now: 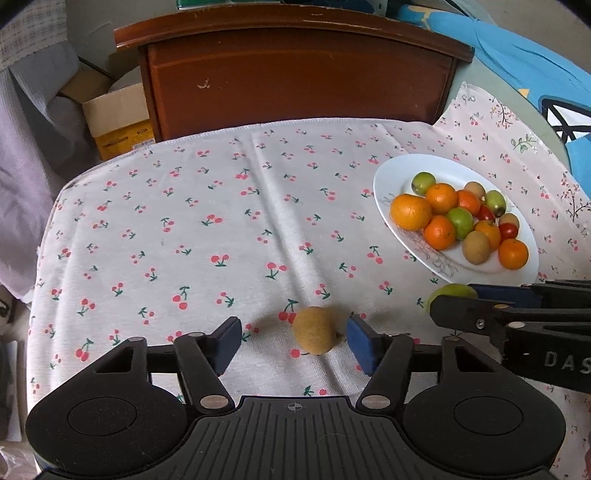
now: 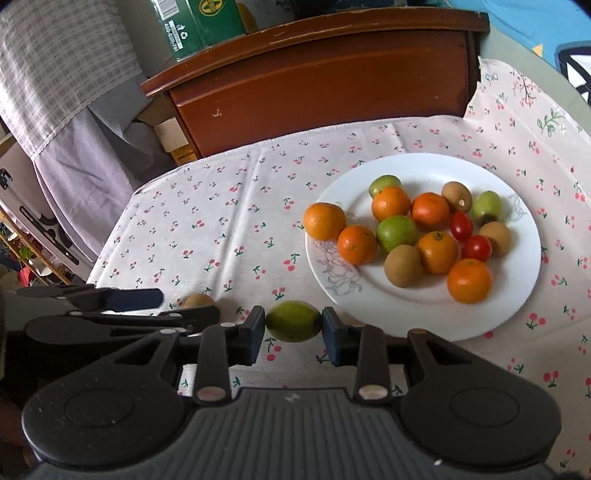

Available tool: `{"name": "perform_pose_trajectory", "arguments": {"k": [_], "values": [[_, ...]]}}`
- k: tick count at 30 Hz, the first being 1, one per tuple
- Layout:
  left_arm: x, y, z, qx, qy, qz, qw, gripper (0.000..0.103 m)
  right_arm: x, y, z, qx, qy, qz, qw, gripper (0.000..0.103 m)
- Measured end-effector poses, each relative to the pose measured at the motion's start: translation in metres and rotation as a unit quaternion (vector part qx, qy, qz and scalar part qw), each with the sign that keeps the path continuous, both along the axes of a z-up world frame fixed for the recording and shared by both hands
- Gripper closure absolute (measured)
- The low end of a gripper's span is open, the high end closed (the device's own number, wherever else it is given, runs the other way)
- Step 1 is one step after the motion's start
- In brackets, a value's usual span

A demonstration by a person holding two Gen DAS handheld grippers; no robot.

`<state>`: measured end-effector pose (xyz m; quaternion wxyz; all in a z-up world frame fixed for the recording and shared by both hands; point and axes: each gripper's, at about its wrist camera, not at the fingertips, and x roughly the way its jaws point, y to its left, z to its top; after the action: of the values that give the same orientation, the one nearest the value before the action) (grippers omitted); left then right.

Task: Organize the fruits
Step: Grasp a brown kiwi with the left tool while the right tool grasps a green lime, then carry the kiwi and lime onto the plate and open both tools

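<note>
A brown fruit (image 1: 316, 330) lies on the cherry-print cloth (image 1: 221, 221) between the fingers of my left gripper (image 1: 294, 343), which is open; the right pad is close to the fruit and a gap shows at the left pad. My right gripper (image 2: 293, 334) is shut on a green fruit (image 2: 293, 321) just left of the front rim of the white plate (image 2: 424, 162). The plate (image 1: 384, 177) holds several oranges, green fruits, brown fruits and cherry tomatoes. The right gripper (image 1: 451, 296) shows beside the left one, and the left gripper (image 2: 188, 305) shows around the brown fruit (image 2: 199, 300).
A dark wooden cabinet (image 1: 295, 74) stands behind the table's far edge. A cardboard box (image 1: 114, 118) and grey fabric (image 1: 33, 147) are at the left, a blue cloth (image 1: 535, 74) at the right. A green carton (image 2: 199, 26) sits on the cabinet.
</note>
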<state>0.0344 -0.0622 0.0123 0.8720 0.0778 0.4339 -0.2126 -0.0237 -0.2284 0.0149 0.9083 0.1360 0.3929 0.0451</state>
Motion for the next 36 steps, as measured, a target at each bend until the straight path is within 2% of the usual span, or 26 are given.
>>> {"name": "perform_pose_trajectory", "arguments": {"k": [2, 7, 9, 21, 28, 36], "values": [[0.000, -0.001, -0.002, -0.005, 0.000, -0.002, 1.0000, 0.050, 0.000, 0.000, 0.001, 0.003, -0.001, -0.001, 1.000, 0.069], [-0.001, -0.005, -0.004, -0.018, 0.001, -0.016, 0.9997, 0.073, -0.001, -0.002, 0.002, 0.003, -0.001, -0.004, 1.000, 0.069], [-0.002, -0.006, -0.003, -0.024, 0.003, -0.022, 0.9995, 0.079, -0.001, -0.002, 0.001, 0.004, 0.000, -0.005, 1.000, 0.069], [0.001, 0.000, -0.002, -0.042, 0.007, -0.011, 0.9990, 0.080, 0.000, -0.006, -0.001, 0.015, 0.006, -0.013, 1.000, 0.069], [-0.001, -0.001, 0.006, -0.043, -0.010, -0.008, 0.9990, 0.080, -0.001, -0.009, -0.001, 0.022, 0.007, -0.017, 1.000, 0.069], [0.001, -0.013, 0.029, -0.071, -0.040, -0.016, 0.9966, 0.080, -0.005, -0.026, 0.022, 0.036, -0.028, -0.040, 0.998, 0.069]]}}
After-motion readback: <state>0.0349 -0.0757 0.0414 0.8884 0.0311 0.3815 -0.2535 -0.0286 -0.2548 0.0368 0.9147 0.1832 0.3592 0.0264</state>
